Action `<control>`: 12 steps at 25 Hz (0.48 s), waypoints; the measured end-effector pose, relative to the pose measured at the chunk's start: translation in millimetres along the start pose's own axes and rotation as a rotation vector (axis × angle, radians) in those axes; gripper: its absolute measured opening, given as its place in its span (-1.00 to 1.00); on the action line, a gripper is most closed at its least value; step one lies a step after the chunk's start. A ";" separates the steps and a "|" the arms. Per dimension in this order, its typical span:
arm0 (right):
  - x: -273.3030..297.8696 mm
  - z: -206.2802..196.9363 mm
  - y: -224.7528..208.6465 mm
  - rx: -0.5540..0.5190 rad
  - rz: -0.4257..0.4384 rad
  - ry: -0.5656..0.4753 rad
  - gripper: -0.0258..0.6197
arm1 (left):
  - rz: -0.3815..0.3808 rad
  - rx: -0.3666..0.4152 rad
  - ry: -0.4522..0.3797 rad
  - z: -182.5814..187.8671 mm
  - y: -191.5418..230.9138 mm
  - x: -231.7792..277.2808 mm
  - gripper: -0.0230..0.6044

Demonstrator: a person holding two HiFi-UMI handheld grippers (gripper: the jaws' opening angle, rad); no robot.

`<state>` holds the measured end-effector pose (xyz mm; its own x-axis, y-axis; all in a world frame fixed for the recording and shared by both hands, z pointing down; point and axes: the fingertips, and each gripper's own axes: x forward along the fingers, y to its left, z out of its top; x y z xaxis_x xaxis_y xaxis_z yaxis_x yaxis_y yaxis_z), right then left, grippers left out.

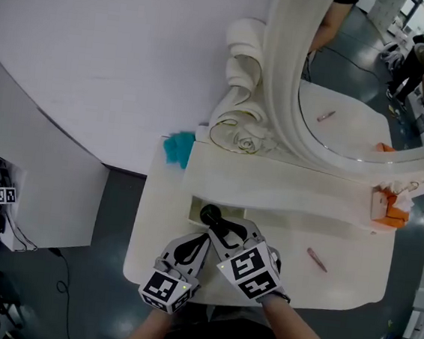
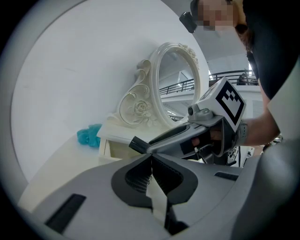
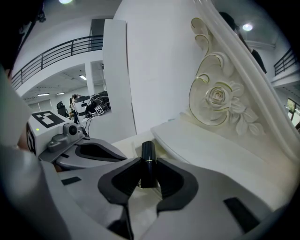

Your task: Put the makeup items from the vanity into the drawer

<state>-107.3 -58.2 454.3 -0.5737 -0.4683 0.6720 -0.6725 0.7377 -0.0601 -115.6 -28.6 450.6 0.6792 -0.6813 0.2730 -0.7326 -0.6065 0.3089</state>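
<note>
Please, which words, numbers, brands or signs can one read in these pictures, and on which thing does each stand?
No readable text anywhere.
On the marker cubes: only black-and-white square patterns, no letters.
On the black tube: no label visible.
On the orange box: print, if any, too small to read.

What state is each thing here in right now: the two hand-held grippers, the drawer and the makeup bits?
Left gripper: shut, nothing in it.
Right gripper: shut on a black tube.
Black tube: held, pointing toward the drawer.
Drawer: open.
Pink stick: lying loose on the vanity top, not held.
</note>
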 end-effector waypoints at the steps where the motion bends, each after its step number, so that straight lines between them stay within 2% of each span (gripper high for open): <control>1: 1.6 1.1 0.8 -0.001 0.004 0.001 -0.58 | 0.003 -0.001 0.000 0.4 2.0 -0.7 -0.88; 12: 16.1 15.1 0.3 -0.046 0.022 0.010 -0.58 | 0.019 -0.019 0.006 -1.5 18.1 -0.7 -0.88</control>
<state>-123.8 -72.9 453.9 -0.5830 -0.4472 0.6783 -0.6374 0.7695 -0.0405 -129.3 -38.5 457.4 0.6651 -0.6904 0.2845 -0.7447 -0.5853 0.3207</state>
